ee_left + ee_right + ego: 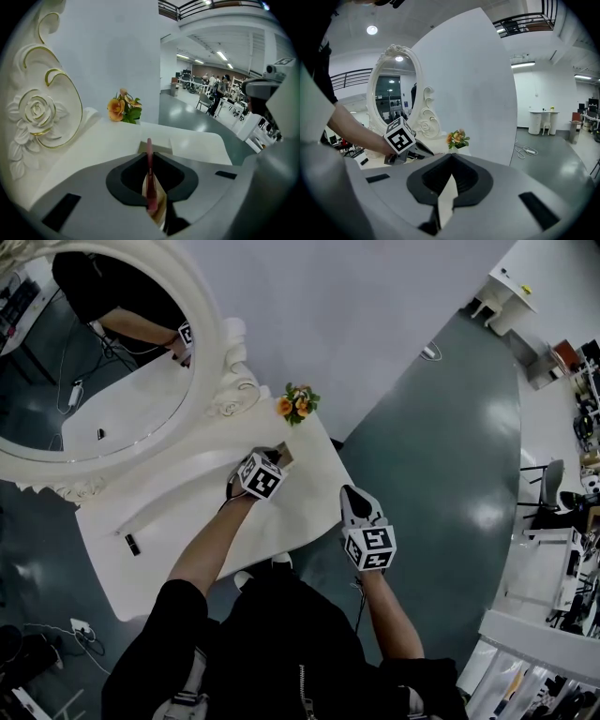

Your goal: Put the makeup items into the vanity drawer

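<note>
My left gripper (150,190) is shut on a slim pink makeup stick (149,164) that stands up between its jaws. In the head view this gripper (277,459) reaches over the right end of the white vanity top (187,512). It hangs just above a small rectangular opening (155,147) in the top, which looks like the drawer. My right gripper (353,495) hovers off the vanity's right front corner, shut with nothing in it. In the right gripper view those jaws (450,182) meet, and the left gripper (423,150) shows beyond them.
A small pot of orange flowers (298,403) stands at the vanity's back right corner. The oval mirror (103,381) in its carved white frame rises at the left. A small black item (132,545) lies near the vanity's front left. Grey floor lies to the right.
</note>
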A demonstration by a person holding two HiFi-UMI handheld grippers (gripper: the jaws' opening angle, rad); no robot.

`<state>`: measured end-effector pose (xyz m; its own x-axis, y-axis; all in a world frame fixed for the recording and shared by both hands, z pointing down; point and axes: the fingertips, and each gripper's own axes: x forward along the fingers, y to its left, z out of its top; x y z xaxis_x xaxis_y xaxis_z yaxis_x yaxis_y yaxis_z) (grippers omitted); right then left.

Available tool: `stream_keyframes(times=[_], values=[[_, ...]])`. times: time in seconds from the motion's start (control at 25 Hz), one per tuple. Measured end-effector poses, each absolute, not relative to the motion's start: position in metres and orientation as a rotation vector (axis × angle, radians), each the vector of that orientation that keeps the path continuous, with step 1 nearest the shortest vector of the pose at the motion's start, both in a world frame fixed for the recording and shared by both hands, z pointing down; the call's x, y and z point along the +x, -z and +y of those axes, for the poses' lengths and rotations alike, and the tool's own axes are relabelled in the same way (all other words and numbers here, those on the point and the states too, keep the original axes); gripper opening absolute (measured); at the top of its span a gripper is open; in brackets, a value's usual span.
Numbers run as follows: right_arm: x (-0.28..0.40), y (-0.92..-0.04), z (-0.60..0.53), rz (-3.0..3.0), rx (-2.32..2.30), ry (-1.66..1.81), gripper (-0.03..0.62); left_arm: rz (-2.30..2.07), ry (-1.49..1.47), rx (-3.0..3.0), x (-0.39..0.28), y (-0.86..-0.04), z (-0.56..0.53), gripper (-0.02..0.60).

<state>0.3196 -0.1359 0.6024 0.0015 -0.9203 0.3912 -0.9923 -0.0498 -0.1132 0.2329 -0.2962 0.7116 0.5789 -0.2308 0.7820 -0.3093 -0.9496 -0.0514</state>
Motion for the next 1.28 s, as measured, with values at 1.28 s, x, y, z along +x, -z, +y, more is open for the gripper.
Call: stream_keyframes(times=[1.28], values=[[0.127,-0.554,-0.263,-2.481,1.549,-0.338,0.006,-1.245,-0.721,2.572,-0.060,-0.579,-0.310,0.021]])
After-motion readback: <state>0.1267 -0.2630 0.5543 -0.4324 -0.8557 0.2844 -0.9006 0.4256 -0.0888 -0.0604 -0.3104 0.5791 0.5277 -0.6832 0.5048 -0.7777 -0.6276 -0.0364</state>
